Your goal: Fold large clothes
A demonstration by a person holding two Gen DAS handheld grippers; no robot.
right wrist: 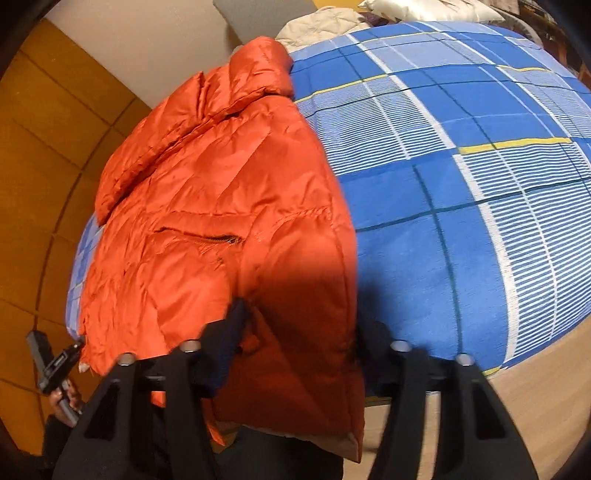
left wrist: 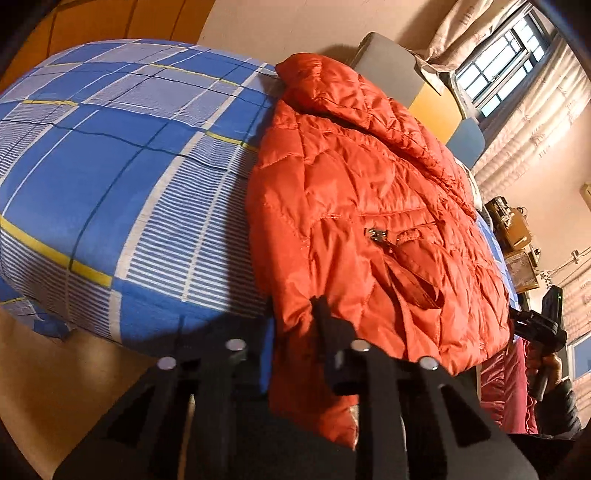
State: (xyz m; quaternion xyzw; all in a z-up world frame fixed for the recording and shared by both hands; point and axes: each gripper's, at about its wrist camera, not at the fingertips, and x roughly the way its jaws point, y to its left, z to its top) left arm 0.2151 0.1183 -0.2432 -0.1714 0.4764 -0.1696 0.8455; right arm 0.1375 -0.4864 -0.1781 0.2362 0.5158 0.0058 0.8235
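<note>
An orange quilted puffer jacket [left wrist: 369,206] lies on a bed with a blue plaid sheet [left wrist: 110,166], collar toward the far end, hem hanging over the near edge. In the left wrist view my left gripper [left wrist: 266,325] is at the jacket's lower left hem corner, jaws wide, with the right finger [left wrist: 325,325] against the fabric and the left one mostly hidden. In the right wrist view the jacket [right wrist: 221,221] fills the left half. My right gripper [right wrist: 299,321] straddles its lower right hem corner, jaws wide, fabric between them. The right gripper [left wrist: 539,325] also shows at the far right of the left wrist view.
The bed sheet [right wrist: 461,184] spreads right of the jacket. A beige garment [right wrist: 321,22] and pillow lie at the far end. Wooden panelling [right wrist: 37,166] stands on the left. A window with curtains [left wrist: 498,70] and cluttered shelves [left wrist: 517,236] are at right. Tan floor [left wrist: 55,387] lies below.
</note>
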